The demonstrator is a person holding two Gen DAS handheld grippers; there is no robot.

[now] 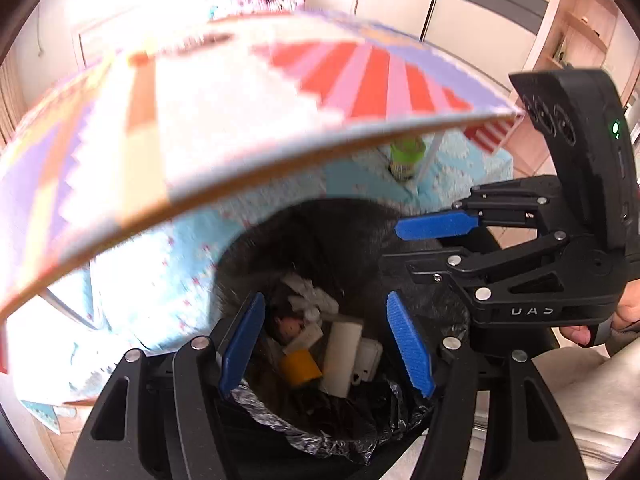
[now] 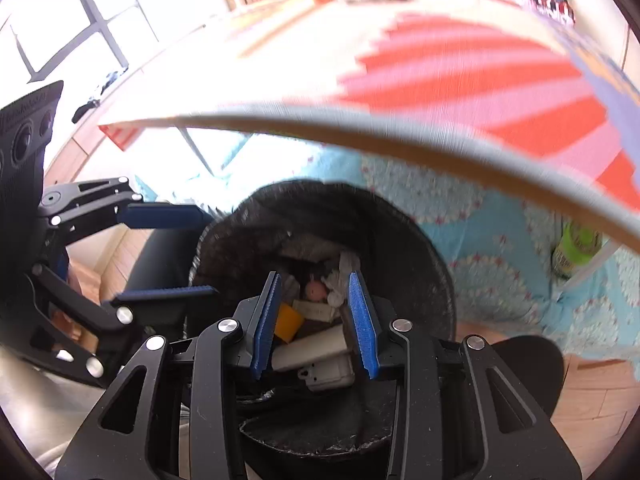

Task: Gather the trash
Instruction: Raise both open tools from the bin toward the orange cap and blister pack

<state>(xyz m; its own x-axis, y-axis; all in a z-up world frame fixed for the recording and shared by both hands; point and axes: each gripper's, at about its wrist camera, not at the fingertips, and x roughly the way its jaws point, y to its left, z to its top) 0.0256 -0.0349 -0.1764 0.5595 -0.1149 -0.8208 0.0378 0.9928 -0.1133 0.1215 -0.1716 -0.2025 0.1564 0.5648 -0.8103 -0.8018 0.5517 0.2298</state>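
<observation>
A black trash bin (image 1: 320, 232) with a black liner stands on the floor below a table edge; it also shows in the right wrist view (image 2: 400, 232). It holds several pieces of trash: white boxes (image 1: 340, 356), a yellow piece (image 1: 300, 368) and crumpled white paper (image 1: 308, 296). My left gripper (image 1: 326, 344) is open and empty right above the bin mouth. My right gripper (image 2: 316, 324) is open and empty above the bin too. The right gripper shows in the left view (image 1: 412, 264), open, at the bin's right side. The left gripper shows in the right view (image 2: 184, 252), open.
A table (image 1: 240, 128) with a red, pink and white patterned cloth overhangs the bin. A light blue patterned mat (image 2: 500, 240) lies under the table. A green-lidded bottle (image 1: 406, 156) stands on the floor beyond the bin. A grey cushion (image 1: 580, 400) is at right.
</observation>
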